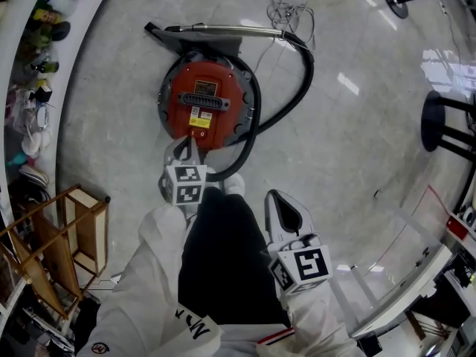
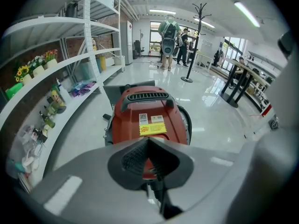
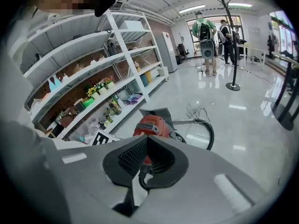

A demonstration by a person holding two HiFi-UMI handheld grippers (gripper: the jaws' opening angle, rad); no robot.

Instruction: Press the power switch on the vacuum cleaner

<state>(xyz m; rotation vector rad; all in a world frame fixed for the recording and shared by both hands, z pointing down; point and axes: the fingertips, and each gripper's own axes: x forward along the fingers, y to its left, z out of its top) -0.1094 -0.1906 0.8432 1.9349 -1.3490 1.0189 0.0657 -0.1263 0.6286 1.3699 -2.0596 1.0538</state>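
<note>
A round red vacuum cleaner (image 1: 204,104) stands on the pale floor, with a black grille handle (image 2: 147,97) and a yellow label (image 2: 152,129) on top. Its black hose (image 1: 297,88) loops right to a metal wand (image 1: 223,29). My left gripper (image 1: 185,144) hovers just over the vacuum's near edge, shut with nothing held; its jaws hide the near part of the red body (image 2: 149,113). No switch shows clearly. My right gripper (image 1: 277,197) hangs back beside the person's leg, shut and empty. In its view the vacuum (image 3: 149,123) lies ahead to the left.
White shelves (image 1: 30,65) with small goods curve along the left. A wooden rack (image 1: 71,225) stands at lower left. A loose cable (image 1: 286,10) lies past the wand. Black stool bases (image 1: 439,121) and a table edge (image 1: 416,288) sit right. People and a coat stand (image 2: 191,36) are far off.
</note>
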